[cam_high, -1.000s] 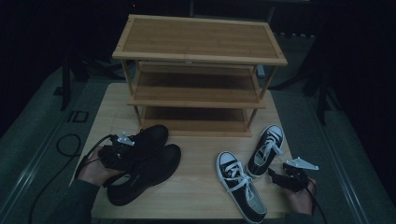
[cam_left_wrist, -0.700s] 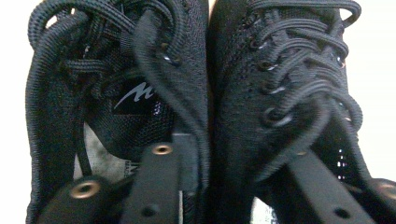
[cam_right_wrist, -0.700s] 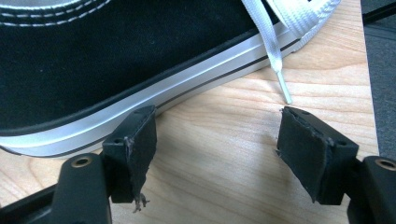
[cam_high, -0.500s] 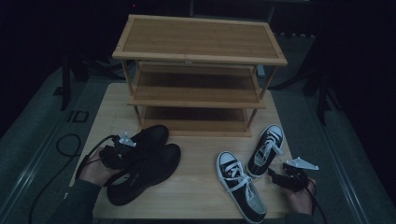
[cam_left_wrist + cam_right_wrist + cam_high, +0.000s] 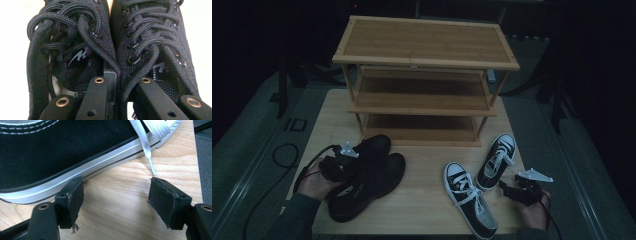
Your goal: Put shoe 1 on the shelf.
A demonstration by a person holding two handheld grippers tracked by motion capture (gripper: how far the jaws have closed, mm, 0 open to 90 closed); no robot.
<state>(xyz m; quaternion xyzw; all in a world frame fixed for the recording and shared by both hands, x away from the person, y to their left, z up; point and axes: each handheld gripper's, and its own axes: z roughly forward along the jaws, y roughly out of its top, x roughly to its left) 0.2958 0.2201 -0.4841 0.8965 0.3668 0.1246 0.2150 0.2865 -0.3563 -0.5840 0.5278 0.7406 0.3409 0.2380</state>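
Observation:
A pair of black lace-up shoes [image 5: 374, 175] lies side by side at the table's front left. My left gripper [image 5: 356, 164] reaches into them from the heel end. In the left gripper view its jaws [image 5: 122, 81] have just been closing, one inside each shoe. They pinch the inner walls of the left shoe [image 5: 75, 50] and the right shoe [image 5: 150, 37] together. At the front right lie two black-and-white sneakers [image 5: 469, 197], [image 5: 496, 160]. My right gripper [image 5: 507, 187] rests open on the wood beside a sneaker's white sole [image 5: 75, 173], with only bare table between its jaws [image 5: 115, 195].
A three-tier bamboo shoe rack [image 5: 424, 55] stands at the back of the wooden table [image 5: 422, 210], its shelves bare. A white lace end [image 5: 151, 167] trails onto the wood near my right jaw. Dark floor and cables surround the table.
My left gripper has shifted slightly to the right, farther into the black shoes. The right gripper and the sneakers have stayed where they were.

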